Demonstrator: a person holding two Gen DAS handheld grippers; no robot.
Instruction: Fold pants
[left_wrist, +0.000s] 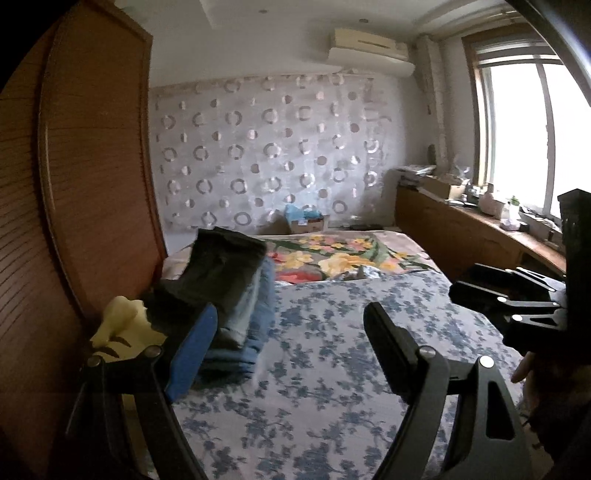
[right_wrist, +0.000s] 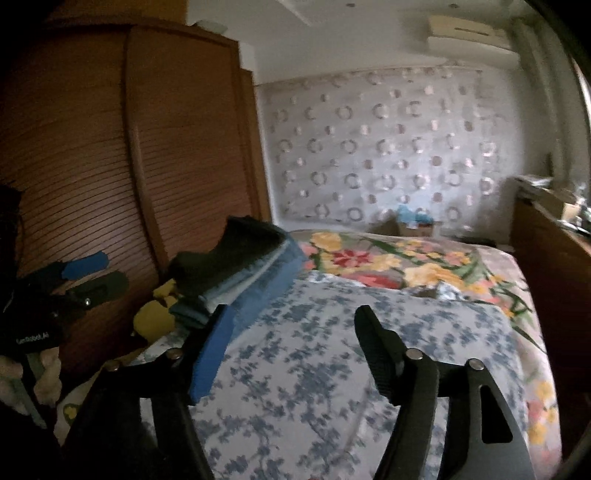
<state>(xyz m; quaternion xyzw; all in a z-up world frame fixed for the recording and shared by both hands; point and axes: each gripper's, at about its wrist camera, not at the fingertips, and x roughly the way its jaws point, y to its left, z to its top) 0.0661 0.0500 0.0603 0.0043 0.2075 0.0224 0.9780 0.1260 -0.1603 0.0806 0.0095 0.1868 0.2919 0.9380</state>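
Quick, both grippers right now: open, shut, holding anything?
Left gripper: open, holding nothing.
Right gripper: open, holding nothing.

A: What's framing the bed (left_wrist: 332, 369)?
B: A louvred wooden wardrobe (left_wrist: 92, 166) is looming at nine o'clock; daylight is pouring through the window (left_wrist: 517, 129) at two.
A: And behind?
B: Circle-patterned wallpaper (left_wrist: 266, 155) is spanning twelve o'clock.
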